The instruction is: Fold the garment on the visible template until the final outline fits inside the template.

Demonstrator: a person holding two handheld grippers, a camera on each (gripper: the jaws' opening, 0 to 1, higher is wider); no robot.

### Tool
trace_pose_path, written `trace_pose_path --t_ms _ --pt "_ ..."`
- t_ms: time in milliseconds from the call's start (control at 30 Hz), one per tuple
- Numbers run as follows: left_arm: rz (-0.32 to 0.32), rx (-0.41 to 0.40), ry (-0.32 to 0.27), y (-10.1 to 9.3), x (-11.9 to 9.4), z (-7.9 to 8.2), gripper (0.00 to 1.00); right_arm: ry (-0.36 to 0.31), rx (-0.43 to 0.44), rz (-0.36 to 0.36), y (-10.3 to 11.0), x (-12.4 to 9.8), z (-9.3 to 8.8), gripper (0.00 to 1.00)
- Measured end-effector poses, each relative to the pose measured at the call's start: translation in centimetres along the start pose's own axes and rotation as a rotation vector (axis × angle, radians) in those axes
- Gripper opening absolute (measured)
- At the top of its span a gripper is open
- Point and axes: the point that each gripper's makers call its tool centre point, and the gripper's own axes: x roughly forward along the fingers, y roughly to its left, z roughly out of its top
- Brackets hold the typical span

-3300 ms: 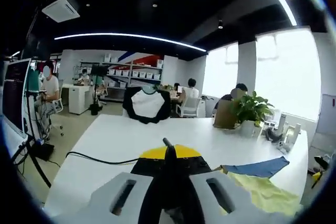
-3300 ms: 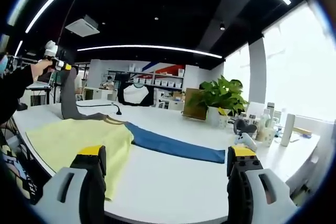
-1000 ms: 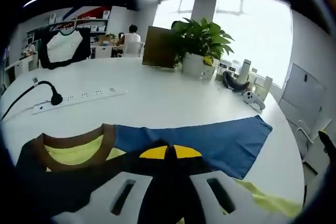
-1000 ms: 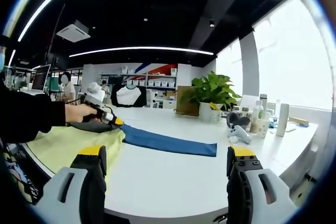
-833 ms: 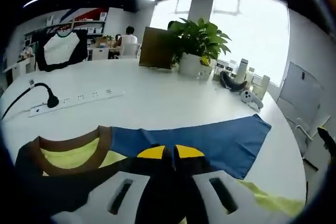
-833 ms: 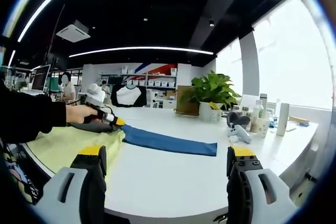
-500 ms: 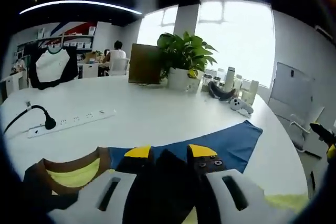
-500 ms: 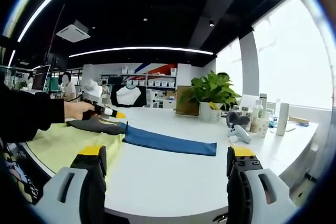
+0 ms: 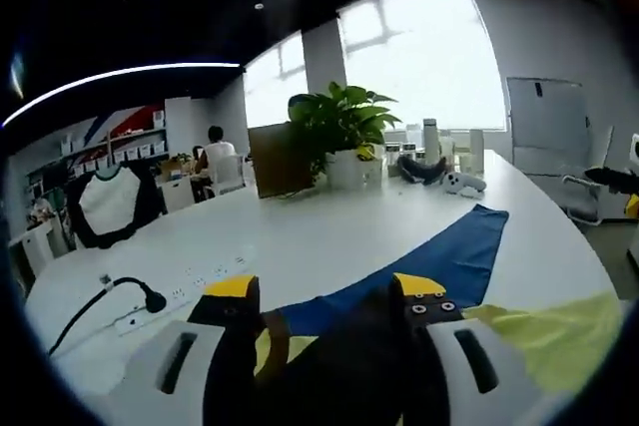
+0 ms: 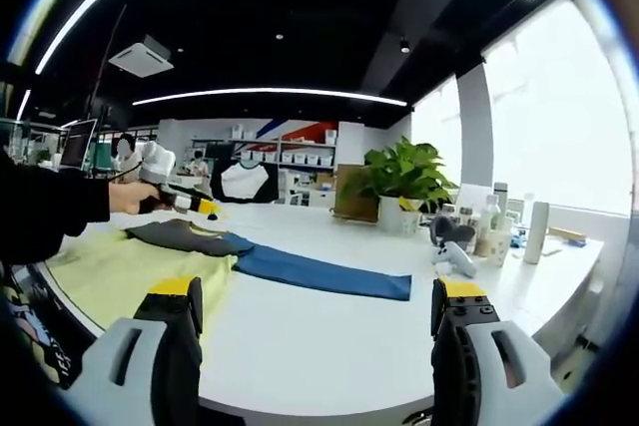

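Office room w/ dark ceiling, strip lights, big windows; a wide white desk [image 10: 329, 331] carries everything.

Left hand-held gripper [image 9: 324, 296]: yellow-tipped jaws stand apart, nothing pinched between them; dark fabric lies under and past them. In the right gripper view it hangs just above the collar end of the garment, in a person's hand [image 10: 128, 197]. Right hand-held gripper [image 10: 317, 306]: jaws wide apart, empty, hovering at the desk's near edge, well apart from the cloth.

Garment = pale yellow-green T-shirt with dark grey sleeve and brown collar band [image 10: 120, 261], lying flat on the desk. Dark sleeve part sits folded over the yellow body near the collar. Long blue cloth strip [image 10: 319, 274], prob. the template or part of it, runs from the collar toward the potted green plant [image 10: 401, 179]; can't tell its full outline.

Judgement: one sleeve fold looks laid; more folds needed, since the yellow body spreads well beyond the blue strip.

To do the next step well:
- Pick the free yellow edge w/ both hand-held grippers, at corners, not mid-hem, so the fold line stays straight.
- Pinch one layer only; the fabric looks thin and limp and will drag lower layers.
- Carry low over the desk and lay down toward the blue strip, then let go.
- Keep cloth off the desk edge and clear of the black cable with white power strip [image 9: 150, 311] beyond the collar.
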Motion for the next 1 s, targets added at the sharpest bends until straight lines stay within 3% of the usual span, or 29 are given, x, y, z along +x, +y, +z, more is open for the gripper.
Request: trace_pose_path --t_ms 167,300,533,633,767,900,1000 --pt "0.024 -0.008 -0.068 1.6 -2.1 2.0 0.79 0.002 -0.004 0.008 0.3 0.1 0.0 0.98" --pt "0.043 -0.121 -0.092 2.0 -4.9 2.5 0.99 0.001 -0.008 -0.004 0.0 0.1 0.2 0.98" --pt "0.046 -0.089 -0.132 2.7 -10.0 3.3 1.0 0.006 -0.022 0.005 0.5 0.4 0.0 0.99" --pt "0.035 -0.109 -0.111 2.4 -11.9 2.8 1.0 -0.012 -0.063 -0.009 0.7 0.4 0.6 0.99" --pt "0.072 -0.046 -0.137 2.5 -14.8 3.1 1.0 -0.015 -0.074 -0.002 1.2 0.6 1.2 0.99" --pt "0.048 -0.094 -0.126 1.8 -17.8 2.7 1.0 -0.013 -0.09 0.003 1.7 0.8 1.6 0.99" --pt "0.097 -0.029 -0.134 1.9 -20.2 2.7 1.0 -0.021 -0.119 -0.001 1.9 1.0 2.1 0.99"
